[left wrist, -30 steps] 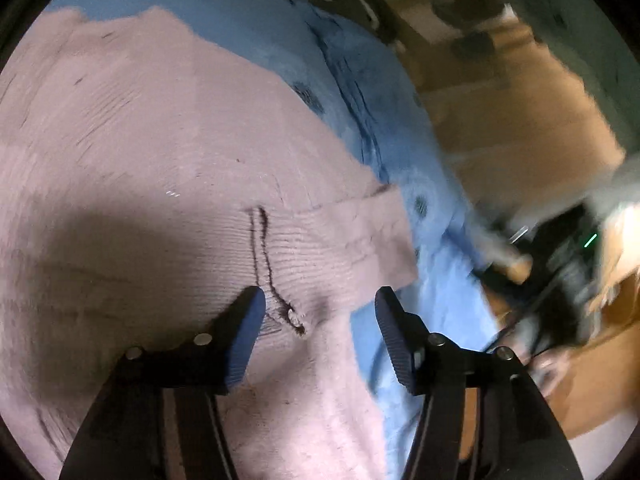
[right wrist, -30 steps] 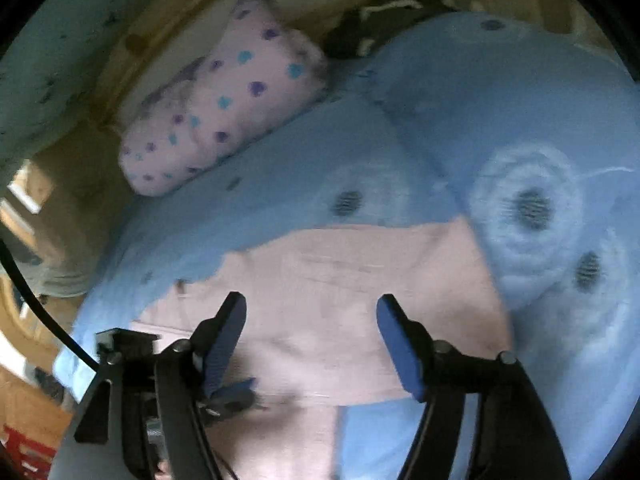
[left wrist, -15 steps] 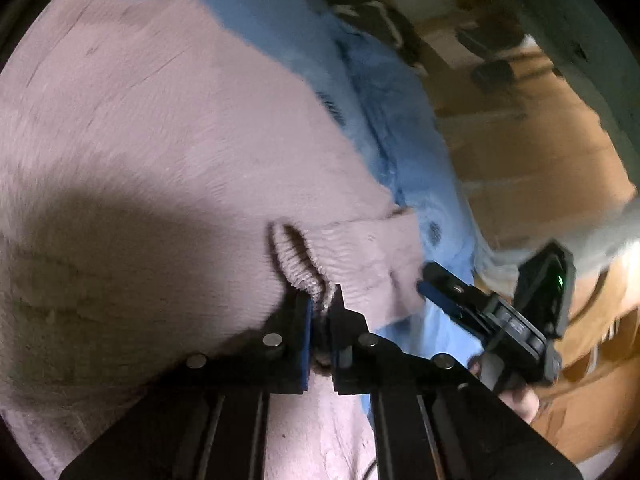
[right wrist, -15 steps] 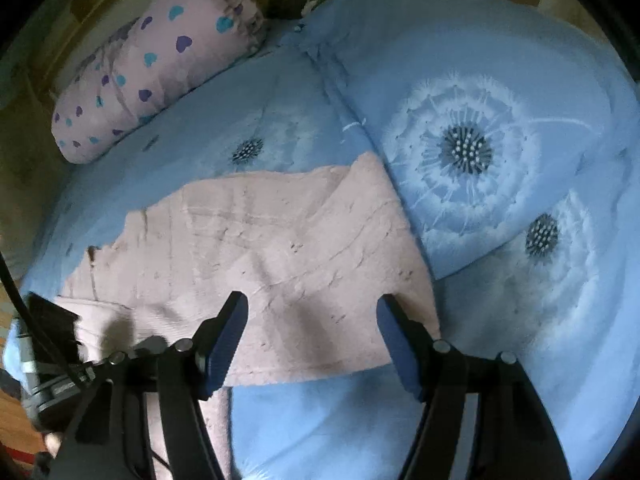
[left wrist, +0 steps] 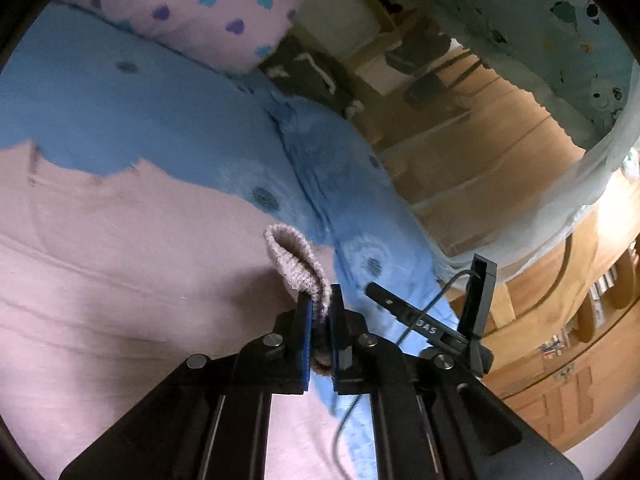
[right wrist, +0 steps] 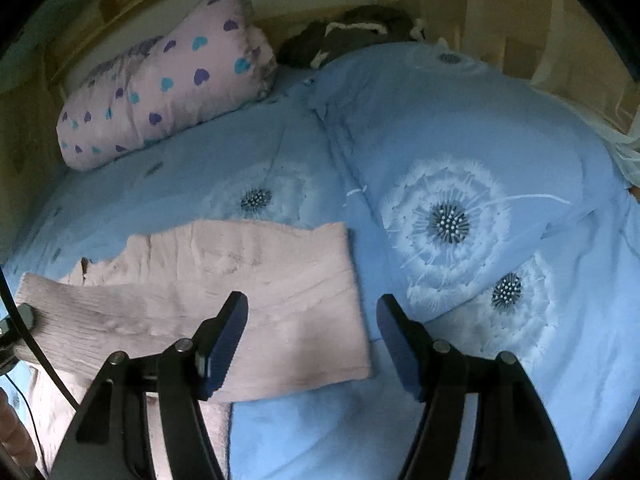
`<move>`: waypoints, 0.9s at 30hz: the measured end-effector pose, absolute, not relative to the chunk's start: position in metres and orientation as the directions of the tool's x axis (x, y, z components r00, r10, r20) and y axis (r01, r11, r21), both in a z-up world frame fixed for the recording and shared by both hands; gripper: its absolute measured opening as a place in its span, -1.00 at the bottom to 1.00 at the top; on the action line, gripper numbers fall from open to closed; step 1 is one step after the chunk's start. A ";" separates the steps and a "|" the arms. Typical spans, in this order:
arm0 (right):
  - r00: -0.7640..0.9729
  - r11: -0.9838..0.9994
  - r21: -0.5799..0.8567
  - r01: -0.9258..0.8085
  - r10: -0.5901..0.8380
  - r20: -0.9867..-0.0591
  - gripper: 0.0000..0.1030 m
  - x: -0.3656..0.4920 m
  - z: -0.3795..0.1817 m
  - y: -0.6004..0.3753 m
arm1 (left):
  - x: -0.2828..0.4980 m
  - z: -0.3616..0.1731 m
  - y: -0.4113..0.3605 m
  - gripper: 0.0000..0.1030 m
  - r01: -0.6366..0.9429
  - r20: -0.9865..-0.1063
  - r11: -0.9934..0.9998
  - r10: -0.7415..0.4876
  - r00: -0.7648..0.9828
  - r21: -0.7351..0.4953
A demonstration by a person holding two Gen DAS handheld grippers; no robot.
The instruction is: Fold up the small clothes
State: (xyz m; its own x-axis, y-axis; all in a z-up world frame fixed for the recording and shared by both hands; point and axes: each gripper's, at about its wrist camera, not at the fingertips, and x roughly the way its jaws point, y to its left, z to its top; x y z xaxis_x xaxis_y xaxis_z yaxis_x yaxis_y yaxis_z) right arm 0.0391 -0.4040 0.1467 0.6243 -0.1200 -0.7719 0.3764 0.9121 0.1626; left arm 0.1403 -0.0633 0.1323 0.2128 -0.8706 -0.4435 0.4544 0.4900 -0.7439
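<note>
Sweater [right wrist: 248, 304] pink, soft knit, lies flat on bed [right wrist: 520, 128] | left gripper [left wrist: 320, 312] fingers pinch its ribbed cuff [left wrist: 294, 258], sleeve limp and light | right gripper [right wrist: 312, 332] fingers wide, empty | you want hems, they'll drape.

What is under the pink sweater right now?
The pink sweater lies on the blue dandelion-print duvet, which shows all around it. The left gripper pinches its raised cuff. Whatever lies beneath the flat body is covered.
</note>
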 end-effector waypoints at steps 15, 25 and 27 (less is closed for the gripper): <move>0.556 0.904 0.232 0.359 -0.008 -0.831 0.38 0.097 0.097 -0.371 | 0.156 0.114 0.041 -1.00 0.370 -0.585 0.673 -0.740 0.332 -0.641; 0.548 0.917 0.226 0.328 0.010 -0.836 0.38 0.121 0.090 -0.348 | 0.159 0.110 0.079 -1.00 0.347 -0.647 0.746 -0.665 0.373 -0.568; 0.542 0.917 0.224 0.330 0.010 -0.840 0.38 0.124 0.088 -0.348 | 0.162 0.105 0.087 -1.00 0.329 -0.655 0.753 -0.658 0.372 -0.570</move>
